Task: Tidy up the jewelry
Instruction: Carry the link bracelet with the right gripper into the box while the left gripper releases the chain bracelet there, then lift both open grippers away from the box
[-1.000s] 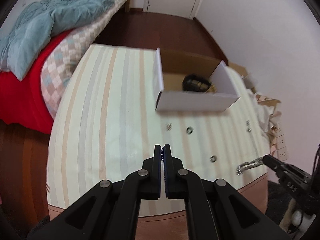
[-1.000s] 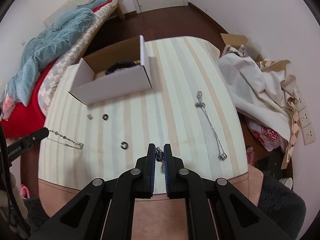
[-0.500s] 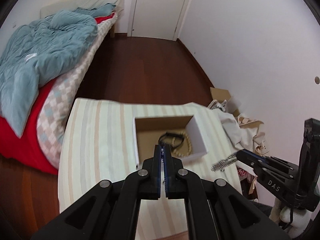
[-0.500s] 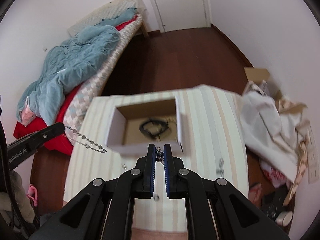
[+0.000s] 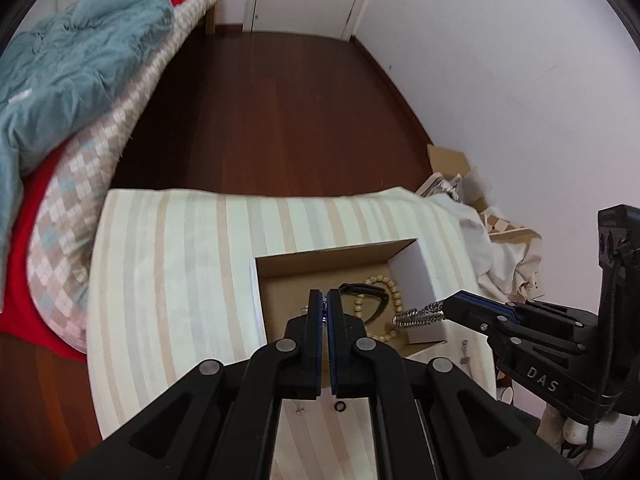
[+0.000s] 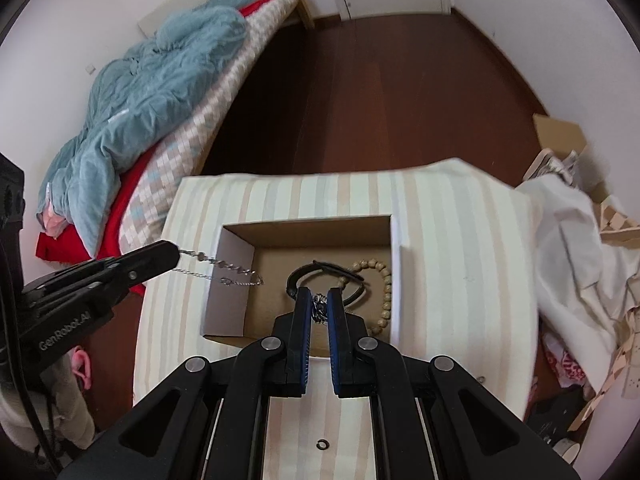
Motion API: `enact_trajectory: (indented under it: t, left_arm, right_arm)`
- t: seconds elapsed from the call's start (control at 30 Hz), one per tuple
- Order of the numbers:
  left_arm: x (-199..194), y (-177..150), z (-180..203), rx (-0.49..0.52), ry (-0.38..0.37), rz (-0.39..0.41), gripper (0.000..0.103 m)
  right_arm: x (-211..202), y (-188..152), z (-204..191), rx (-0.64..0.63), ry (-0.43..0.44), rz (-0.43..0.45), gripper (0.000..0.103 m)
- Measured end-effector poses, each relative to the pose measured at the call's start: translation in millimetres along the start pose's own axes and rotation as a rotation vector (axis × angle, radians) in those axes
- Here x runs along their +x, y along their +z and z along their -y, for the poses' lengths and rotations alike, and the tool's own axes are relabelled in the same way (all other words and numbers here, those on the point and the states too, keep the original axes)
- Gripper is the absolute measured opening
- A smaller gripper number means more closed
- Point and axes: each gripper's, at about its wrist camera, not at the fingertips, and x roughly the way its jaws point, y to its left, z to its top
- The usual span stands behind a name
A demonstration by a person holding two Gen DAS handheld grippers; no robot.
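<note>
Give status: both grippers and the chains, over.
Left gripper shut on thin chain, right gripper shut on bunched chain. Both over the box. Ring on table. Nothing blocking.

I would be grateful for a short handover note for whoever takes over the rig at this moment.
Left tongs: shut on a thin silver chain, which dangles over the left wall of the open cardboard box.
Right tongs: shut on a bunched silver chain, held over the box.
Done: a black band and a wooden bead bracelet lie in the box.
Left: release both chains into the box, then collect the small dark ring and other small pieces on the striped cloth.
</note>
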Motion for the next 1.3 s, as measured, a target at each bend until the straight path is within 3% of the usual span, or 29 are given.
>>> enact_trajectory:
  t: [0.13,0.23,0.33,0.37,0.4,0.43,0.47,0.5,0.53,0.63,0.7,0.77,0.9,1.3]
  left_arm:
    - [17,0,-7,-0.014,-0.011,-0.031,0.000]
    - [21,3,-9,-0.022,-0.016,-0.037,0.001]
    - [23,7,-9,-0.031,0.023,-0.039,0.006]
    - [23,10,-10,-0.034,0.040,-0.040,0.014]
    - [23,11,-10,-0.032,0.055,-0.034,0.020]
    - [21,12,-10,-0.033,0.076,-0.019,0.036]
    - [19,12,-11,-0.036,0.102,-0.006,0.056]
    - [16,12,-11,-0.037,0.122,0.009,0.064]
    - [12,11,-12,-0.037,0.145,0.034,0.072]
    - [5,5,-14,-0.028,0.231,0.068,0.080]
    - [1,2,-16,-0.026,0.274,0.093,0.087]
    - [-2,-6,-16,-0.021,0.313,0.108,0.100]
    - [-3,-26,-16,-0.028,0.332,0.114,0.101]
    - [-27,-57,4,-0.027,0.365,0.132,0.102]
  right_arm:
    - [17,3,1,0.014,0.043,-0.048,0.008]
    - [29,9,-3,-0.006,0.021,-0.079,0.008]
    - [41,17,-2,-0.031,-0.022,-0.119,0.009]
    - [46,21,0,-0.031,-0.038,-0.130,0.010]
    - [47,22,2,-0.033,-0.052,-0.134,0.014]
    - [47,25,4,-0.038,-0.084,-0.126,0.020]
    - [46,26,5,-0.040,-0.102,-0.114,0.038]
    - [43,27,7,-0.040,-0.122,-0.098,0.055]
    - [38,26,9,-0.041,-0.143,-0.078,0.059]
    - [28,21,11,-0.056,-0.243,-0.038,0.064]
    - [23,17,13,-0.058,-0.284,-0.019,0.090]
    - [20,9,14,-0.055,-0.316,-0.006,0.100]
    - [19,-7,12,-0.055,-0.349,0.013,0.103]
    - [-8,-41,6,-0.016,-0.334,0.054,0.103]
